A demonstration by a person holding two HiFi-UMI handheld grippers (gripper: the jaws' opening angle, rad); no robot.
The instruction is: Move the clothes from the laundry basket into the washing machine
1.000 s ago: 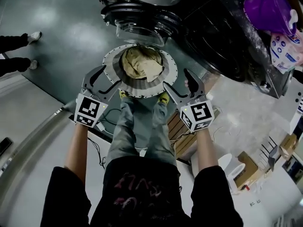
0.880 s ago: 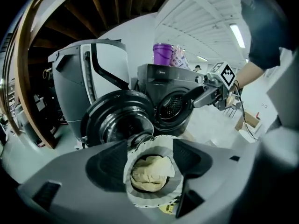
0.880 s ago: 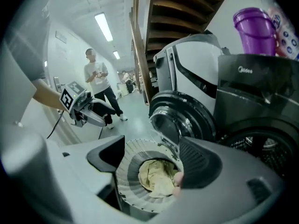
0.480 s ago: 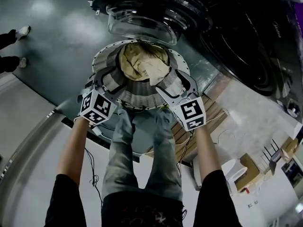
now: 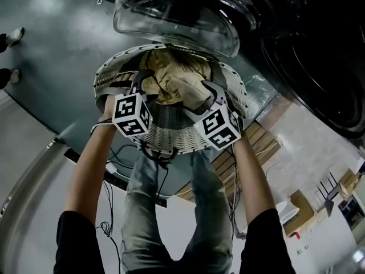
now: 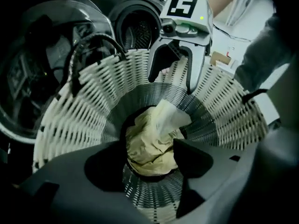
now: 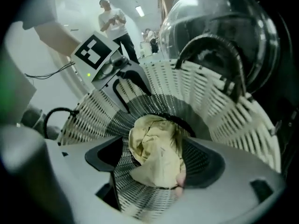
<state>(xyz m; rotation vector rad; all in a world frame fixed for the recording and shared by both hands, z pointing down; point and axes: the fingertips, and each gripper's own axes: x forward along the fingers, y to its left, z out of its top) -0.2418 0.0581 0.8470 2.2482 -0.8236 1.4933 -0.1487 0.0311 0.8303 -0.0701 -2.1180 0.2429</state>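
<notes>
A white woven laundry basket point(image 5: 171, 137) stands on the floor in front of the dark washing machine point(image 5: 311, 44), under its open glass door point(image 5: 171, 16). Crumpled pale yellow clothes point(image 5: 165, 76) lie at its bottom. Both grippers reach down inside the basket. My left gripper point(image 5: 141, 80) is open, the clothes point(image 6: 149, 143) lying below and between its jaws without touching the pads. My right gripper point(image 5: 199, 95) is open too; its jaws have just been opening, and the clothes point(image 7: 156, 148) sit between them unpressed. Each gripper view shows the other gripper: right point(image 6: 175, 73), left point(image 7: 124, 85).
The basket wall point(image 6: 79, 106) with its black handle point(image 7: 210, 45) rings both grippers closely. The drum opening point(image 6: 138, 29) shows behind the rim. A wooden pallet point(image 5: 254, 147) and cardboard boxes point(image 5: 299, 201) lie to the right. A person point(image 7: 114, 20) stands in the background, with feet point(image 5: 11, 36) at far left.
Both grippers have dropped from above the basket rim down into the basket, toward the clothes. The head has leaned closer over the basket.
</notes>
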